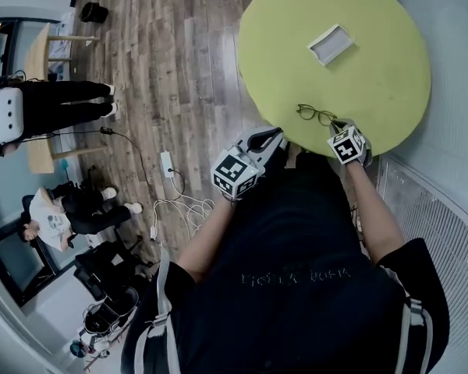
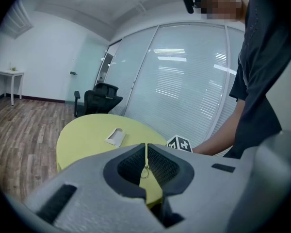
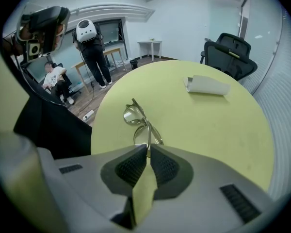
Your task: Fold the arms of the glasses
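1. the head view alone shows the whole round desk (image 1: 374, 84), matt yellow-green. the glasses (image 1: 316, 114), a thin dark wire frame with rounded lenses, lie by its near edge. a flat white case (image 1: 331, 44) lies well apart from them, toward the far edge.
2. only the right gripper view shows the grip. the right gripper (image 3: 148, 149) has its ribbed dark jaws pinched together on the tip of one thin arm of the glasses (image 3: 138, 120). that arm runs from the near lens straight into the slit. in the head view the right gripper (image 1: 337, 125) only seems to touch the frame's end.
3. the left gripper (image 1: 274, 135) hangs just off the desk's near edge, above the plank floor (image 1: 164, 68). in its own view the left gripper (image 2: 146, 148) has its jaws closed to a hairline and holds nothing. a tiny wire loop seen through the slit is too small to tell.
4. the left gripper view alone shows a glass wall with blinds (image 2: 184, 81) and a black office chair (image 2: 99, 98) beyond the desk's far edge.
5. the smooth grey gripper bodies hide the desk's near edge in both gripper views. the far arm of the glasses is foreshortened, so its angle is unclear.
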`<state>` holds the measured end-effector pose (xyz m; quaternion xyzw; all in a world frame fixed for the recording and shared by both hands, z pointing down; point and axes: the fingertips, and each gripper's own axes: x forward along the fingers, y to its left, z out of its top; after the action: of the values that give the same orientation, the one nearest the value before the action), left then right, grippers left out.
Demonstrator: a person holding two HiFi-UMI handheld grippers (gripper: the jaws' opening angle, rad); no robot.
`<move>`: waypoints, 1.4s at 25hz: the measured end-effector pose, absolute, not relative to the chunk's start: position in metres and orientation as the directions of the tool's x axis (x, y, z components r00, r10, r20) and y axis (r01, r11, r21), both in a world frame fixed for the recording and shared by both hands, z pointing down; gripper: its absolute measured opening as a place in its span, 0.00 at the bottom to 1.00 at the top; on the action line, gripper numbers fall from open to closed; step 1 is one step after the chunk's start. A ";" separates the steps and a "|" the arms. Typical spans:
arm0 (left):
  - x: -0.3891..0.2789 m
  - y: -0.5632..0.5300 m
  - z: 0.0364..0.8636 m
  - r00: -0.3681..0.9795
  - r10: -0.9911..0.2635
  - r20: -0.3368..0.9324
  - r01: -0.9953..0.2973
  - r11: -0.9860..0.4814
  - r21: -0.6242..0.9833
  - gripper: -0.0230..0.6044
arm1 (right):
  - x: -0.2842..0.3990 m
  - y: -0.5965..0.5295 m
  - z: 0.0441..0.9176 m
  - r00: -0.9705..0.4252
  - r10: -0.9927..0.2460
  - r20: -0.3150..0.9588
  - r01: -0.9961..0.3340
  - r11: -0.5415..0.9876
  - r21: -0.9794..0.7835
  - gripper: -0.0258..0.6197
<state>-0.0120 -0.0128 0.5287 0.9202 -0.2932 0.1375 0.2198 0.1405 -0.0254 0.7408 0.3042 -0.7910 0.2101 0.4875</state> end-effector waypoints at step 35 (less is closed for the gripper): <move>-0.037 -0.008 0.521 0.780 -0.536 0.321 -0.625 -0.678 0.386 0.08 | 0.137 -0.013 0.713 -0.401 -0.388 0.830 -0.774 0.628 -0.080 0.09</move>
<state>-0.0372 -0.0077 0.5205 0.9115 -0.3186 0.0911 0.2438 0.1375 -0.0134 0.7125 0.3615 -0.8034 0.2348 0.4107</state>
